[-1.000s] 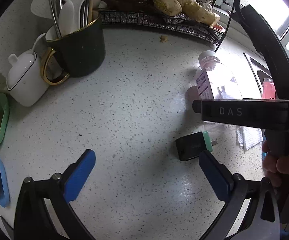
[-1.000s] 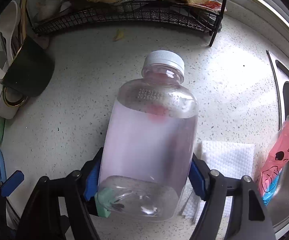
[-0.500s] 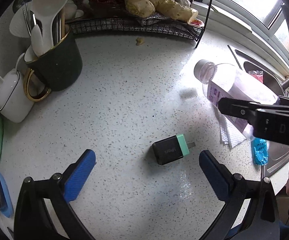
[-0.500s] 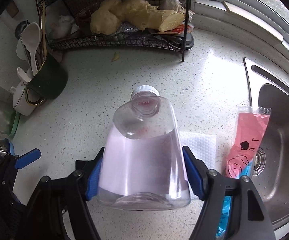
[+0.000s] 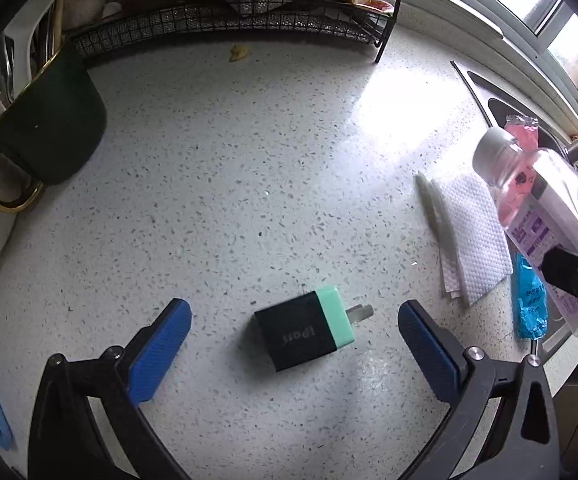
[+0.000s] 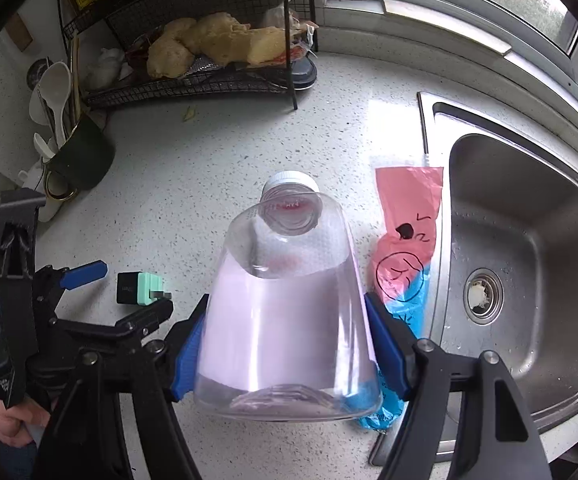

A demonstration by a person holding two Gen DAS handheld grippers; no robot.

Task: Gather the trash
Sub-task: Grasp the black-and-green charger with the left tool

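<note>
The clear plastic bottle with a white screw cap point(image 6: 289, 296) sat clamped between the blue pads of the right gripper point(image 6: 289, 344), filling the lower centre of the right wrist view, raised off the counter, cap pointing away; it looked empty. At the upper left, a dark green mug with a gold handle point(image 6: 83, 160) held white spoons and other utensils. A black wire rack point(image 6: 193, 84) behind it carried several pale knobbly lumps, seemingly ginger. The stainless steel sink point(image 6: 525, 248) at the right held nothing but a bit of debris in its drain.

The surface was a white speckled stone countertop point(image 5: 249, 160), with a window along the upper right. On it lay one black and mint-green plug adapter point(image 5: 307, 328), one folded white paper towel point(image 5: 471, 232) and one pink and blue plastic wrapper point(image 6: 407, 236) beside the sink.

The left gripper point(image 5: 295, 344) hung wide apart, empty, the adapter lying between its two blue fingers point(image 5: 161, 350), untouched.
</note>
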